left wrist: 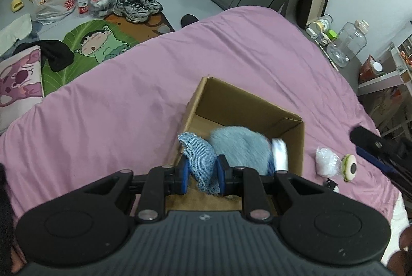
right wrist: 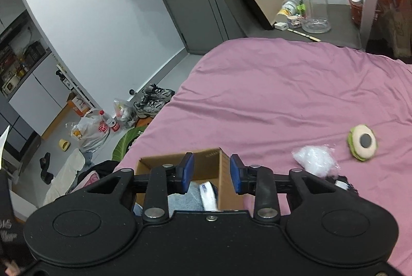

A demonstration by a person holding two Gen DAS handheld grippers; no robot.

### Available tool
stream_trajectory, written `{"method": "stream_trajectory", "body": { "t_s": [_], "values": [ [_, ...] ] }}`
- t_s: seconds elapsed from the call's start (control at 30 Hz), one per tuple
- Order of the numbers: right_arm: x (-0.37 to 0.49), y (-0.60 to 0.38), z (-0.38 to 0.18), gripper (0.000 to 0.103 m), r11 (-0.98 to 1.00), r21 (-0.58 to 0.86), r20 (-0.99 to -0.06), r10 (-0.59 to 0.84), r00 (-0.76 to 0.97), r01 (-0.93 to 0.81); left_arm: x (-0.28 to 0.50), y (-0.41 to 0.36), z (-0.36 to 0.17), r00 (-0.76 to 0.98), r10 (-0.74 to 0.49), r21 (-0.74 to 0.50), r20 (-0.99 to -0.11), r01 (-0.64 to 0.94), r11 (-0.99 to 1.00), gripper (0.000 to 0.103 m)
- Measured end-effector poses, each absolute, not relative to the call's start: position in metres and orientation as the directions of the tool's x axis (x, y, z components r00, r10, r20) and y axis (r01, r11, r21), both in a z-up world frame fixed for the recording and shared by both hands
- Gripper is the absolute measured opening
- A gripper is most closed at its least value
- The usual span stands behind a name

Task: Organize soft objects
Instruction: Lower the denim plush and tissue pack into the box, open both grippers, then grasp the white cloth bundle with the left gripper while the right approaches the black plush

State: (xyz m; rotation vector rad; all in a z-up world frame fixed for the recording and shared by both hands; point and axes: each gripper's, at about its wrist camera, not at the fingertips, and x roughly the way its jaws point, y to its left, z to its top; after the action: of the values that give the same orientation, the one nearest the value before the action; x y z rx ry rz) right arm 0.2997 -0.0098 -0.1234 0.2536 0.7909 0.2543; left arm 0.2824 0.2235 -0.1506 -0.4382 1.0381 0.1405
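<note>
An open cardboard box (left wrist: 247, 101) stands on the pink bed (left wrist: 128, 101). My left gripper (left wrist: 202, 170) is shut on a blue knitted cloth (left wrist: 200, 155) over the box's near left edge. A fluffy light-blue soft item (left wrist: 239, 147) with a white label (left wrist: 279, 153) lies inside the box. My right gripper (right wrist: 211, 174) is open and empty above the box (right wrist: 206, 168). To its right on the bed lie a white fluffy wad (right wrist: 314, 160), a round green-and-cream plush with a grey eye (right wrist: 363, 142) and a small black item (right wrist: 345, 184).
The bed's left edge drops to a floor with sneakers (left wrist: 137, 4), plastic bags (left wrist: 54, 2), a water bottle (left wrist: 82, 2) and a cartoon mat (left wrist: 90, 47). A nightstand with a large clear jug (right wrist: 312, 6) stands beyond the bed. The right gripper shows at the right edge of the left wrist view (left wrist: 381, 155).
</note>
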Motion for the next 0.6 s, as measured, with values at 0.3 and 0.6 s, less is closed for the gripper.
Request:
{"method": "stream_trajectory", "body": {
  "t_s": [0.3, 0.6],
  "values": [
    [0.266, -0.051, -0.118, 0.073, 0.951, 0.298, -0.647, 0.262, 0.716, -0.079, 0.286, 0.219, -0.151, 0.505, -0.059, -0.255, -0.861, -0.330, 0.909, 0.035],
    [0.235, -0.091, -0.116, 0.094, 0.947, 0.309, -0.608, 0.265, 0.748, -0.084, 0.274, 0.198, -0.134, 0.528, -0.049, -0.247, -0.848, -0.313, 0.917, 0.065]
  ]
}}
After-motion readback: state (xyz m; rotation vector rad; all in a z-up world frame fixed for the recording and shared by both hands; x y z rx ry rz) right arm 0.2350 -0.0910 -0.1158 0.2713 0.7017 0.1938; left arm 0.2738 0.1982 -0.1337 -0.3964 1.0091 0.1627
